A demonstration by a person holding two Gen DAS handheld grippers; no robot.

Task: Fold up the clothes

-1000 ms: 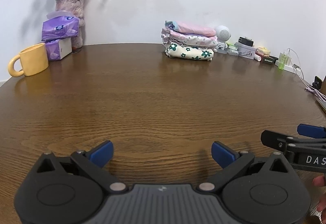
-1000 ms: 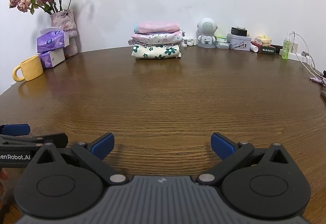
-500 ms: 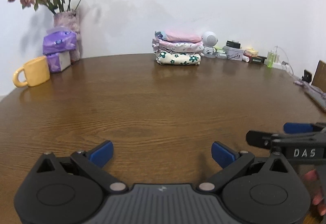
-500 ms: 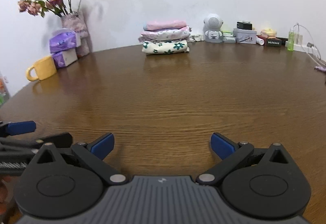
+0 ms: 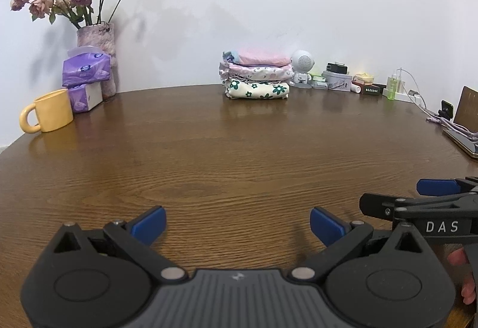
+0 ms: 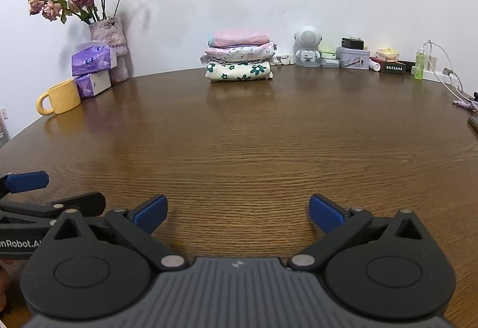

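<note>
- Left gripper (image 5: 237,223): jaws spread wide, nothing between them; it hovers low over the bare near part of the wooden table (image 5: 239,154), and contact with the wood cannot be told.
- Right gripper (image 6: 238,213): likewise spread wide and holding nothing, just beside the left one; each unit shows at the edge of the other's view.
- Task item: a stack of folded clothes (image 5: 257,77), three pieces, pink on top and green-flowered cloth at the bottom, sits at the far edge of the table near the wall, well apart from both grippers. No unfolded garment is visible in either view.
- Judgement on progress: the visible clothes look already folded; either the work is finished or the next garment lies out of view.
- Risk: a reach toward the stack could topple it or disturb the folds if the jaws catch only the top layer.
- Risk: the small white robot figure (image 6: 307,46) and the small items beside it stand just beside the stack; a wide approach from the right could knock them.
- Risk: the yellow mug (image 6: 61,96) and tissue packs (image 6: 92,68) sit far left, clear of a straight approach.
</note>
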